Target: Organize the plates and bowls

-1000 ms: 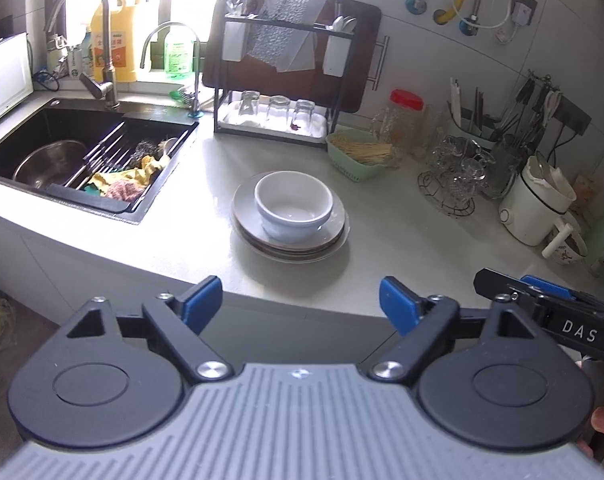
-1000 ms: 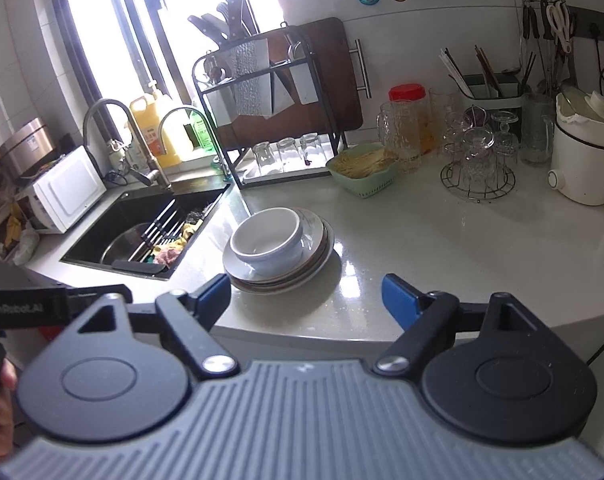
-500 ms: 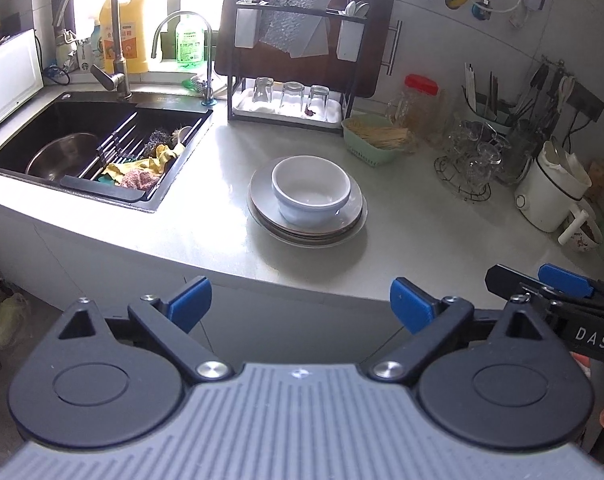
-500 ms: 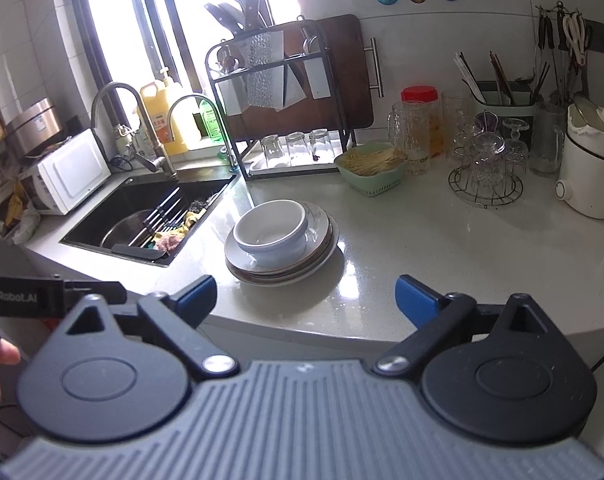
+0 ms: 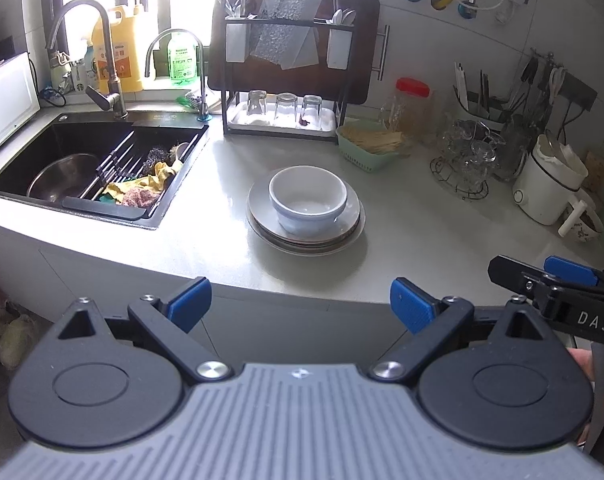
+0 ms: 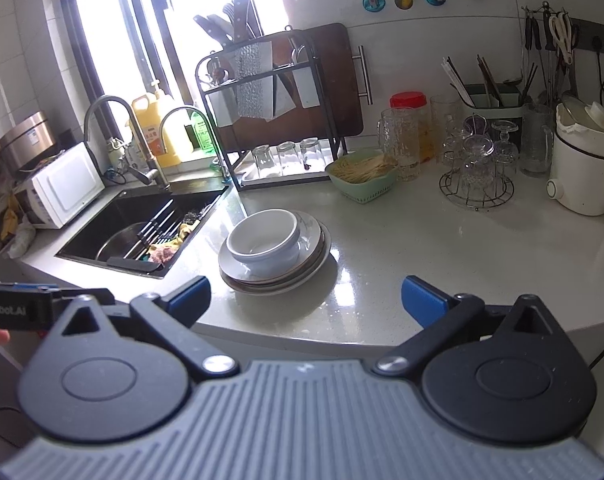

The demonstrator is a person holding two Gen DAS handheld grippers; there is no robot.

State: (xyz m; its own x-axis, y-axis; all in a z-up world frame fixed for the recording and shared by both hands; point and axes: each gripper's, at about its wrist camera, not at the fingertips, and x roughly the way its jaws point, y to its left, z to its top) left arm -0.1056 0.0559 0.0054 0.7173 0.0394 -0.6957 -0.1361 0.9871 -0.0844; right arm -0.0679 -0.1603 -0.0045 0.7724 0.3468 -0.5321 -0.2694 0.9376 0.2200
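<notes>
This is a home kitchen. At the left of the frame a black sink (image 5: 82,164) sits under a curved faucet (image 5: 94,40) and a bright window, with detergent bottles (image 5: 116,56) on the sill. A dish rack (image 5: 286,76) with upturned glasses stands at upper centre against white tiles. Utensils hang on a wall rail (image 6: 554,40) at upper right, and a white microwave (image 6: 62,188) sits at far left on the pale countertop (image 5: 422,216).
</notes>
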